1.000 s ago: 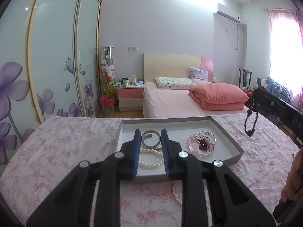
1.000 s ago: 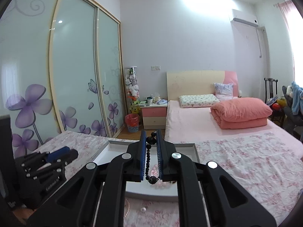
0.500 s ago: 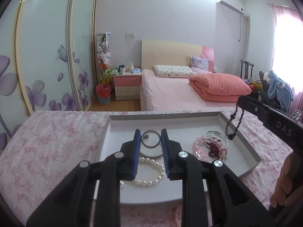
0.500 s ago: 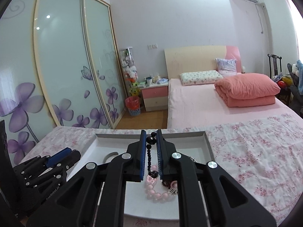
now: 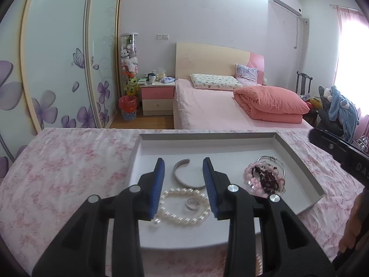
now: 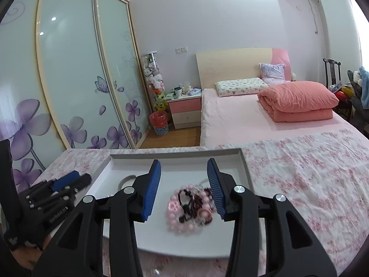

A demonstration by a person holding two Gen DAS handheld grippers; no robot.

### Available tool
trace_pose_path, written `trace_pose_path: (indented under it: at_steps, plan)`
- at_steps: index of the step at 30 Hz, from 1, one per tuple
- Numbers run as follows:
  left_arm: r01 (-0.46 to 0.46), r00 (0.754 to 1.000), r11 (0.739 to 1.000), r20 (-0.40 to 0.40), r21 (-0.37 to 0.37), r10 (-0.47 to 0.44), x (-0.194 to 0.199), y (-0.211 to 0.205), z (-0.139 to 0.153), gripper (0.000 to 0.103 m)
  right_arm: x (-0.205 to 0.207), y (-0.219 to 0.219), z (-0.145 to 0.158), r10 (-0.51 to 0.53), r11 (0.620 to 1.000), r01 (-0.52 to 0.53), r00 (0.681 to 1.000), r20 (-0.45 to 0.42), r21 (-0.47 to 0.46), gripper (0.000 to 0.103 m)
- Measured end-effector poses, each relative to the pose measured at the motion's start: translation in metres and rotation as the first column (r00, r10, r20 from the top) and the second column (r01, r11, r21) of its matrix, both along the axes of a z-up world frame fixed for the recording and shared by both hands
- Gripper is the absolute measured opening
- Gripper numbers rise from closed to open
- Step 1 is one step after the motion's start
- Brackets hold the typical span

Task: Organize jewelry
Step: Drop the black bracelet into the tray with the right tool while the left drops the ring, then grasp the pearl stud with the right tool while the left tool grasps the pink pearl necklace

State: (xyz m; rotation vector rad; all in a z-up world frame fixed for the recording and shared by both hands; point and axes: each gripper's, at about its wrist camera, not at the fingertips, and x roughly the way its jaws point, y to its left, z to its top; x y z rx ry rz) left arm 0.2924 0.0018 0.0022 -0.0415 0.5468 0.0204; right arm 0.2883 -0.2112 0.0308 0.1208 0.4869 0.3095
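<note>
A shallow white tray (image 5: 297, 159) lies on the floral-clothed table. In the left wrist view it holds a silver cuff bangle (image 5: 182, 175), a pearl bracelet (image 5: 180, 217) with a silver ring (image 5: 193, 203) inside it, and a heap of pink and dark bead bracelets (image 5: 265, 180). My left gripper (image 5: 183, 184) is open and empty above the pearls and ring. My right gripper (image 6: 183, 185) is open and empty just above the heap of pink and dark beads (image 6: 189, 210) in the tray (image 6: 244, 161).
The pink floral cloth (image 5: 57, 173) covers the table around the tray. Another pearl strand (image 5: 259, 263) lies on the cloth at the tray's near edge. A bed (image 5: 230, 106), a nightstand and sliding wardrobe doors stand beyond the table.
My right gripper opened and the dark bead strand it held now lies on the pink bead heap. My left gripper opened and a silver ring now lies inside the pearl bracelet. Both moved in over the tray.
</note>
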Motion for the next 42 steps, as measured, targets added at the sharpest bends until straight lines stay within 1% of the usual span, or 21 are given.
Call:
trace_pose_path:
  at_steps: [6,9,11,14,18,19,21,24,25,26,29,31,34,38,42]
  plan:
    - [0.004,1.000,1.000,-0.027,-0.007,-0.005,-0.028,0.011,-0.003,0.035,-0.026,-0.009,-0.006,0.002,1.000,-0.002,0.999,-0.037,-0.004,0.043]
    - [0.024,0.998,0.999,-0.060,-0.021,-0.026,-0.042,0.011,-0.011,0.035,-0.039,-0.008,-0.015,0.016,1.000,-0.017,0.997,-0.076,-0.015,0.043]
    - [0.053,0.994,0.998,-0.094,-0.034,-0.056,-0.051,0.008,-0.017,0.035,-0.045,-0.007,-0.021,0.025,0.999,-0.027,0.995,-0.099,-0.022,0.043]
    - [0.104,0.982,0.993,-0.155,-0.051,-0.110,-0.060,-0.001,-0.030,0.035,-0.052,-0.007,-0.035,0.038,0.999,-0.044,0.986,-0.162,-0.031,0.043]
    - [0.158,0.954,0.983,-0.241,-0.096,-0.177,-0.065,-0.017,-0.046,0.035,-0.059,-0.011,-0.051,0.038,0.998,-0.048,0.976,-0.216,-0.038,0.043]
    - [0.171,0.944,0.979,-0.266,-0.115,-0.196,-0.065,-0.022,-0.050,0.035,-0.060,-0.011,-0.054,0.039,0.998,-0.049,0.973,-0.227,-0.038,0.043]
    - [0.175,0.935,0.977,-0.291,-0.120,-0.203,-0.063,-0.029,-0.057,0.035,-0.062,-0.011,-0.057,0.049,0.998,-0.059,0.969,-0.241,-0.034,0.043]
    - [0.158,0.930,0.981,-0.318,-0.112,-0.186,-0.058,-0.037,-0.065,0.034,-0.065,-0.007,-0.058,0.060,0.996,-0.072,0.968,-0.242,-0.043,0.043]
    - [0.150,0.926,0.982,-0.333,-0.113,-0.180,-0.055,-0.039,-0.069,0.031,-0.066,-0.006,-0.058,0.061,0.996,-0.074,0.969,-0.241,-0.045,0.043]
    - [0.147,0.924,0.983,-0.339,-0.111,-0.177,-0.054,-0.041,-0.071,0.029,-0.066,-0.005,-0.058,0.063,0.996,-0.077,0.969,-0.240,-0.047,0.043]
    - [0.141,0.928,0.987,-0.336,-0.079,-0.160,-0.052,-0.044,-0.070,0.025,-0.065,-0.004,-0.059,0.068,0.995,-0.082,0.966,-0.249,-0.048,0.043]
    - [0.133,0.930,0.989,-0.337,-0.067,-0.148,-0.051,-0.045,-0.070,0.018,-0.065,-0.003,-0.061,0.069,0.995,-0.085,0.964,-0.256,-0.050,0.043]
    - [0.136,0.931,0.989,-0.335,-0.052,-0.145,-0.051,-0.046,-0.070,0.011,-0.064,-0.001,-0.063,0.070,0.995,-0.087,0.962,-0.265,-0.051,0.043]
    - [0.138,0.930,0.989,-0.337,-0.050,-0.147,-0.050,-0.046,-0.071,0.007,-0.063,0.000,-0.063,0.067,0.995,-0.084,0.960,-0.271,-0.053,0.043]
    - [0.141,0.930,0.989,-0.337,-0.042,-0.146,-0.051,-0.045,-0.070,0.007,-0.063,0.000,-0.064,0.068,0.995,-0.085,0.960,-0.273,-0.053,0.043]
